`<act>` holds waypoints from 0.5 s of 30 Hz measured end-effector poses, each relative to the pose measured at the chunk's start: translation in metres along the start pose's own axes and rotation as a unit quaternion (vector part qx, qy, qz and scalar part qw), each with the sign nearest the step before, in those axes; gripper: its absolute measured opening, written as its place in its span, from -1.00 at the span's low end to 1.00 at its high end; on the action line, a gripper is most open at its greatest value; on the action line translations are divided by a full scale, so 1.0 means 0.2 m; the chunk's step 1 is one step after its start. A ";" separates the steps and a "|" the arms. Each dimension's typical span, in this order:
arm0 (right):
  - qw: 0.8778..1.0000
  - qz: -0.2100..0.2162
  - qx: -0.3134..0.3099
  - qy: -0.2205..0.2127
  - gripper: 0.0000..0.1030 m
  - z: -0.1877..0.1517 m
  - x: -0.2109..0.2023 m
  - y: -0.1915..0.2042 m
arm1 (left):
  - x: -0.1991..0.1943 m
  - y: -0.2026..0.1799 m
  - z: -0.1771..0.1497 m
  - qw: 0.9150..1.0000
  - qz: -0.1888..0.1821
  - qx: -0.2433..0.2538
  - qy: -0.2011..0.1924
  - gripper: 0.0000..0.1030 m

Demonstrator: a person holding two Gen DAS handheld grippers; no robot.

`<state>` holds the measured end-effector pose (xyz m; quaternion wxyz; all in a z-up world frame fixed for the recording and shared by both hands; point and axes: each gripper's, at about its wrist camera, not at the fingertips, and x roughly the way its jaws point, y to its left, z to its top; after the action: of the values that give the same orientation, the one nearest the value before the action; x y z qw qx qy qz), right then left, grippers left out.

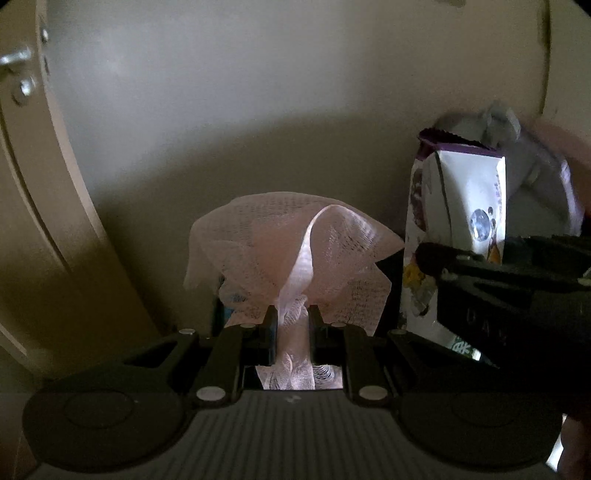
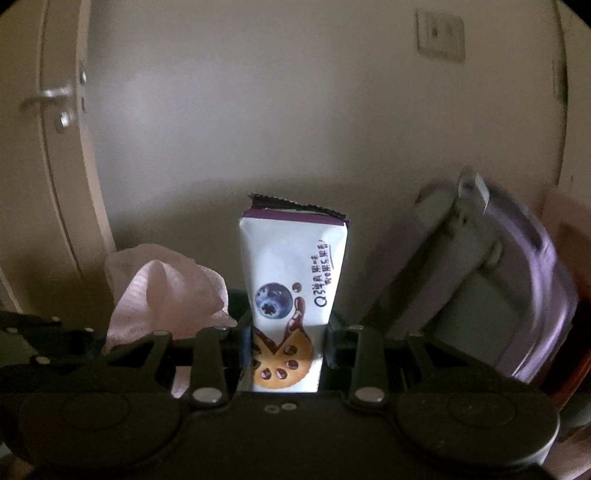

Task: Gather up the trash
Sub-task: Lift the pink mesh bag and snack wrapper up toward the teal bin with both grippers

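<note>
My left gripper [image 1: 292,314] is shut on a pink foam net sleeve [image 1: 288,243], which fans out above the fingers. It also shows at the left of the right wrist view [image 2: 162,291]. My right gripper [image 2: 290,328] is shut on a white and purple blueberry snack wrapper [image 2: 295,266], held upright with its torn top up. In the left wrist view the wrapper [image 1: 465,206] and the right gripper's black body [image 1: 517,288] sit at the right, close beside the net. Both grippers are held up in the air, facing a wall.
A beige wall [image 2: 295,110] fills the background, with a door and its metal handle [image 2: 48,98] at the left and a wall switch [image 2: 439,35] at the upper right. A grey and purple lidded bin-like object [image 2: 480,280] stands blurred at the right.
</note>
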<state>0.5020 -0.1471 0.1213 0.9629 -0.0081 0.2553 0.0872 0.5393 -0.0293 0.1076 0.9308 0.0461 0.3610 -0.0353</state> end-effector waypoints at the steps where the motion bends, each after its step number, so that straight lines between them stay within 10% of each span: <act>1: 1.000 0.000 -0.002 0.008 -0.34 -0.03 0.04 0.00 | 0.04 -0.01 -0.02 1.000 0.001 0.001 0.009 -0.71; 15: 0.998 0.003 -0.011 0.065 -0.20 -0.23 0.17 0.02 | 0.35 0.01 -0.11 0.996 0.018 0.018 0.083 -0.70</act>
<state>0.5079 -0.1414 0.0656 0.9438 -0.0238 0.3165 0.0921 0.5761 -0.0275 0.0434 0.8972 0.0717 0.4353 -0.0208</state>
